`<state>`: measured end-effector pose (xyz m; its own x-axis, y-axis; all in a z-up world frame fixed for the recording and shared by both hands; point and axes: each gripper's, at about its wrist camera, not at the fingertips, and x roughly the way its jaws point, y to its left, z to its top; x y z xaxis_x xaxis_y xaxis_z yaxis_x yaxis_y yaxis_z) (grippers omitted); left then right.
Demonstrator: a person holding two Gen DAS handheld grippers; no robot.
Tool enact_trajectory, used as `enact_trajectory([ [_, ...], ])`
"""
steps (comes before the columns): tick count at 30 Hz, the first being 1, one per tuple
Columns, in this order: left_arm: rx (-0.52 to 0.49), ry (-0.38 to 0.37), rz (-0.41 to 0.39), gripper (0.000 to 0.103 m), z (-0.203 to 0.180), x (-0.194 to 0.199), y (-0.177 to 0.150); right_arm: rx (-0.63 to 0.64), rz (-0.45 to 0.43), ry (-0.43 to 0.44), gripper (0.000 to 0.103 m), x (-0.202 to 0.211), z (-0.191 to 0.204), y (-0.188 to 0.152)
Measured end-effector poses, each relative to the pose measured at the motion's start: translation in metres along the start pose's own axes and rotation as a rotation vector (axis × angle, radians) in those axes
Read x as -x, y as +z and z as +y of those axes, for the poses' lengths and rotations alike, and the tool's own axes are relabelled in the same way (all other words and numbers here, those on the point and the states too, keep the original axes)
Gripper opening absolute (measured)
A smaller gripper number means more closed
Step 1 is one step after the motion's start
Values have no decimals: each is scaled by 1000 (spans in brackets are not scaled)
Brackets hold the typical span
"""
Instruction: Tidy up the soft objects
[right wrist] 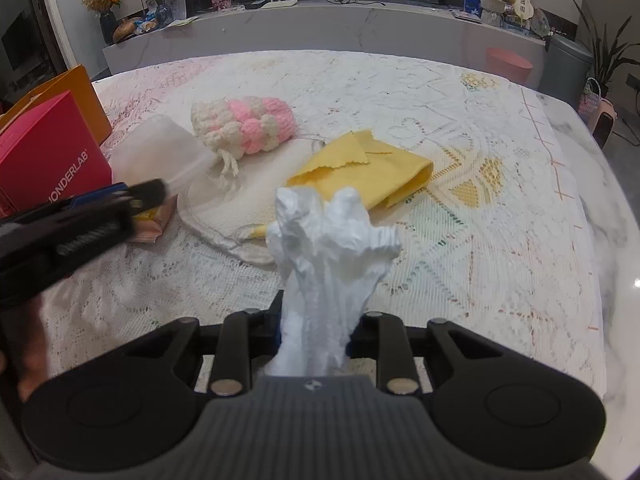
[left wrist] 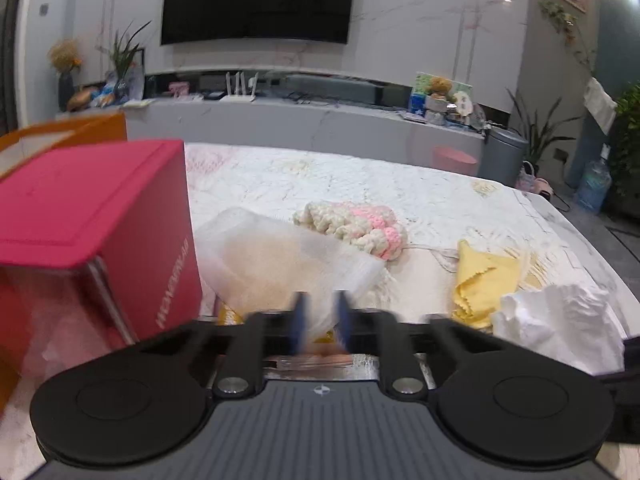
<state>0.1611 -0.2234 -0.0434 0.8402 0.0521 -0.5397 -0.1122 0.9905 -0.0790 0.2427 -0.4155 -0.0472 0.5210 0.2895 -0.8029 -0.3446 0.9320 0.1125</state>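
desk (right wrist: 460, 220): covered by a white lace cloth; all the soft things lie on it.
red box (left wrist: 92, 216): stands at the left edge, an orange bag (right wrist: 76, 92) behind it; probably the place for the soft things, though its opening is not visible.
clear plastic pouch (left wrist: 280, 256): straight ahead of the left tongs (left wrist: 320, 320), long axis running away and to the left, beside the box.
left tongs: narrowed on the pouch's near edge; motion blur hides the contact, so the grip looks real but unconfirmed.
white crumpled paper (right wrist: 332, 248): stands up out of the right tongs (right wrist: 316, 336), pinched at its base; pads hidden by it.
yellow cloth (right wrist: 368, 168): folded, just beyond the paper, nearer the right hand.
knitted pink-and-cream pouch (right wrist: 244, 124): farther back, between the two hands.
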Motion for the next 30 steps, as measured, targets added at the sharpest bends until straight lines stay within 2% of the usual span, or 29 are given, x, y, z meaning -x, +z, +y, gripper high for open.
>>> enact_trajectory([
  [3,-9,-16,-51,0,4,19,2,4,1,-12,24,0,3,0],
  [7,-56,-100,-56,0,7,44,6,23,3,-33,25,-1,8,-1],
  [10,-81,-166,-17,0,15,59,4,28,12,-49,25,0,13,-1],
  [13,-78,-203,43,0,28,67,0,68,24,-59,24,0,23,-1],
  [17,-44,-270,172,0,53,66,-10,120,39,-72,24,2,40,-4],
  [18,-54,-282,183,0,58,67,-15,128,41,-71,24,3,43,-4],
  [21,-88,-252,159,0,72,70,-28,134,49,-66,24,7,52,-6],
  [25,-30,-307,210,0,92,59,-41,159,63,-60,24,9,63,-9],
  [28,-48,-330,223,0,94,51,-47,181,62,-76,24,8,69,-12],
  [30,-60,-332,225,4,91,49,-49,177,65,-74,24,9,68,-11],
])
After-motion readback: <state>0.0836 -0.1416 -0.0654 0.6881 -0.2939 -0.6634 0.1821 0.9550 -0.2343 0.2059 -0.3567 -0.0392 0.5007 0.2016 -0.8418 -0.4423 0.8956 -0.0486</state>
